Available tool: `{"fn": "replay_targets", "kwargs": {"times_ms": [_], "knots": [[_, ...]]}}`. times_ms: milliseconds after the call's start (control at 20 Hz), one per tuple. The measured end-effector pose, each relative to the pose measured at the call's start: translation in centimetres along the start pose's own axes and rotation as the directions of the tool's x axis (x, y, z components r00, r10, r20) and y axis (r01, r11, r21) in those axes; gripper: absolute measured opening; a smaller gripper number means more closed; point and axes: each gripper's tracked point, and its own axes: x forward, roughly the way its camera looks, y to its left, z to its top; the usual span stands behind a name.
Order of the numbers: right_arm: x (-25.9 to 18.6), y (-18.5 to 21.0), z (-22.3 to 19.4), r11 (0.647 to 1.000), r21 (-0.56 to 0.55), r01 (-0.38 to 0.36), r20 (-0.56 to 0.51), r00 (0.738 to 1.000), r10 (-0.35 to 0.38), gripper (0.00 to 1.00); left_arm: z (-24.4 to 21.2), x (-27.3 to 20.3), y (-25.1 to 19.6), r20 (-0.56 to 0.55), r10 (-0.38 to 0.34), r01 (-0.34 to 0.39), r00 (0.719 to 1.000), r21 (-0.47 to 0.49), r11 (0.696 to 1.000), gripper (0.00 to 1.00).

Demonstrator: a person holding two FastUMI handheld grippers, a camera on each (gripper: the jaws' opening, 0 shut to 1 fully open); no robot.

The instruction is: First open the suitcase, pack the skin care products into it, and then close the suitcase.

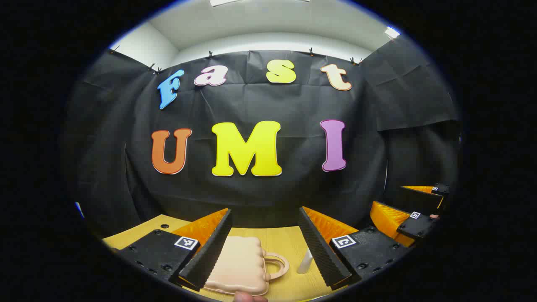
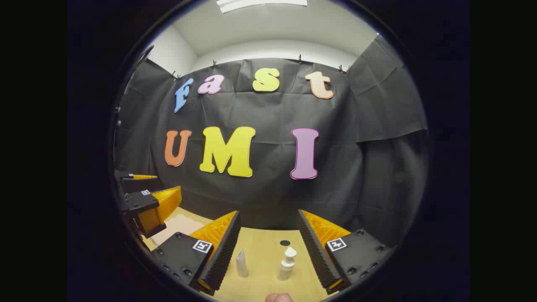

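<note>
Left gripper view: we see the small cream suitcase [image 1: 241, 266] lying flat and closed on the wooden tabletop [image 1: 285, 239], its loop handle turned toward a white tube [image 1: 305, 261] standing just beside it. Nothing of the task looks done as yet: the case is unopened, and by our reading the opening, the packing and the closing all remain.

The left claw [image 1: 265, 247] hangs above the suitcase with its fingers spread wide apart, gripping nothing; its left finger overlaps the case's near edge in the picture (whether it touches, we cannot tell). Off to the side, the right claw [image 1: 413, 209] shows at about the same height, also parted.

In the right gripper view, the right claw [image 2: 268, 249] is likewise wide apart and empty, held level and pointed at the booth's back wall. Between its fingers stand the skin care products: the white tube [image 2: 241, 263] and a white pump bottle [image 2: 287, 264], both upright and a little apart. A dark round spot [image 2: 285, 243] marks the tabletop beyond them. The left claw [image 2: 142, 197] shows at the far side, over a pale patch that we take to be the suitcase [image 2: 178, 226].

A fingertip [image 2: 279, 298] peeps in at the bottom edge.
</note>
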Motion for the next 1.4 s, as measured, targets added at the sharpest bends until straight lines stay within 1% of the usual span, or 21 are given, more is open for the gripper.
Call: {"fn": "replay_targets", "kwargs": {"times_ms": [50,200,400,600,850,950,1100,1150,1300,1400], "knots": [[0.0,0.1,0.0,1.0,-0.002,-0.004,0.0,1.0,0.004,0.8,0.0,0.1,0.2,-0.001,0.006,-0.006,1.0,0.002,1.0,0.99],[0.3,0.4,0.2,1.0,-0.003,-0.015,-0.001,1.0,0.015,0.8,0.0,0.3,0.7,-0.004,0.022,-0.022,1.0,0.006,1.0,0.99],[0.4,0.5,0.4,1.0,-0.005,-0.029,0.001,1.0,0.029,0.8,0.1,0.4,0.6,0.0,0.024,-0.024,1.0,0.013,1.0,0.99],[0.6,0.0,0.4,1.0,0.007,-0.025,-0.006,1.0,0.025,0.8,0.1,0.6,0.3,0.002,0.019,-0.019,1.0,0.021,1.0,0.99],[0.8,-0.2,0.6,0.999,0.007,-0.032,-0.005,0.999,0.032,0.8,0.2,1.0,0.4,0.001,0.03,-0.03,1.0,0.026,0.999,0.99],[0.9,-0.6,0.6,1.0,0.013,-0.023,-0.004,1.0,0.023,0.82,0.1,1.3,0.4,0.001,0.034,-0.034,0.999,0.024,0.999,0.99],[0.9,-0.8,0.9,1.0,-0.003,-0.029,0.01,1.0,0.029,0.79,-0.3,1.4,0.1,-0.001,0.033,-0.033,0.999,0.01,0.999,0.99],[0.9,-0.8,0.7,1.0,0.001,-0.03,0.007,1.0,0.03,0.8,-0.3,1.4,0.2,-0.002,0.034,-0.034,0.999,0.005,0.999,0.99],[0.9,-1.3,0.3,1.0,0.003,-0.022,-0.01,1.0,0.022,0.8,-1.3,1.4,0.0,-0.019,0.026,-0.026,0.999,0.004,1.0,0.99],[1.0,-1.4,-0.7,0.999,-0.009,-0.039,-0.035,0.999,0.039,0.8,-3.0,1.5,-0.3,-0.059,0.007,-0.006,0.998,0.007,1.0,0.99]]}}
